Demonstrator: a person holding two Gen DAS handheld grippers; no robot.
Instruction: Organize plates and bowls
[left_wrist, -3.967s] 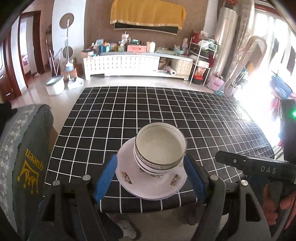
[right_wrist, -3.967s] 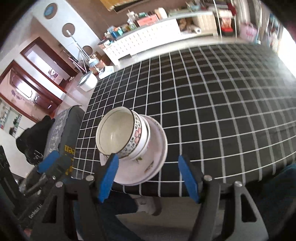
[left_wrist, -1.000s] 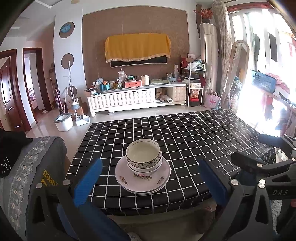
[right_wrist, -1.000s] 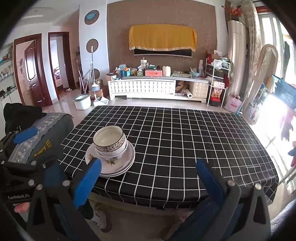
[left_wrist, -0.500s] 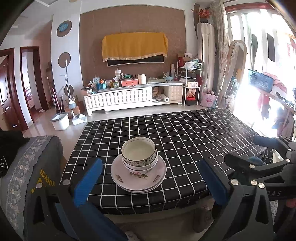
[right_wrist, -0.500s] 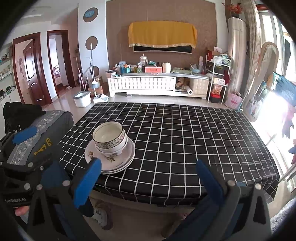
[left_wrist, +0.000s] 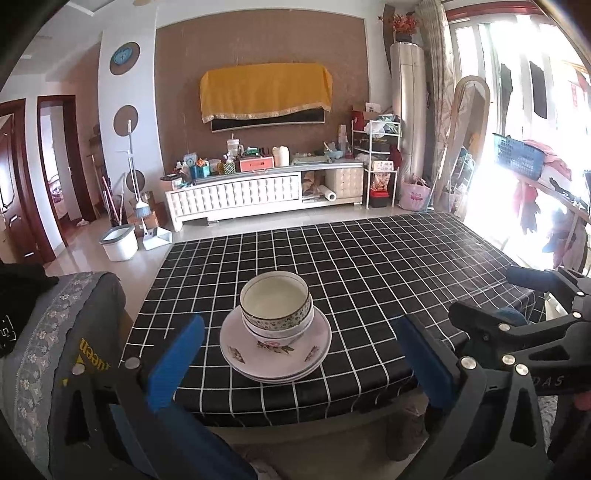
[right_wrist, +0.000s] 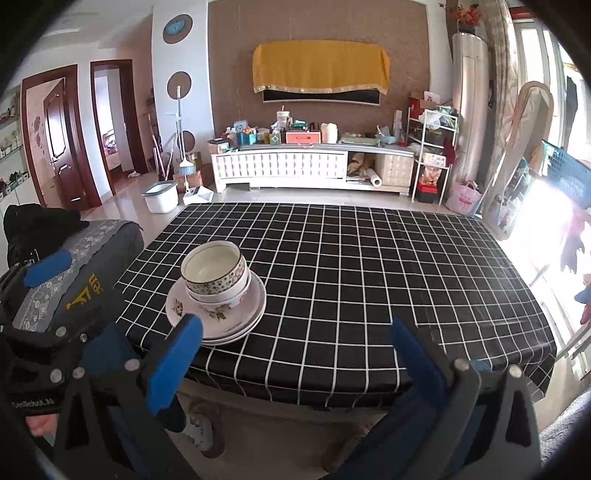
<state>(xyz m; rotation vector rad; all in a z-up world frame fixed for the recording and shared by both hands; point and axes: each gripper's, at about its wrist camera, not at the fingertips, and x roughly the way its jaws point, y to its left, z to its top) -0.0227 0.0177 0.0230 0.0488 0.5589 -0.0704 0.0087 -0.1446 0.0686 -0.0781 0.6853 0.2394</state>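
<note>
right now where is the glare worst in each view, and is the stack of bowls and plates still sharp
Left wrist view: the window at right is blown out, washing the table's far right edge; the bowls and plates stay sharp. Right wrist view: glare floods the right edge; the stack is crisp; straight lines bow toward the rim.

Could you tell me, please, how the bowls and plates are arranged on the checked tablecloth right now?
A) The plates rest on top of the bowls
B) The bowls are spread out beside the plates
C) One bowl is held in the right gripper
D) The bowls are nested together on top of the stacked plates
D: the nested bowls sit on the stacked plates, and both the left gripper and the right gripper are open and empty.
</note>
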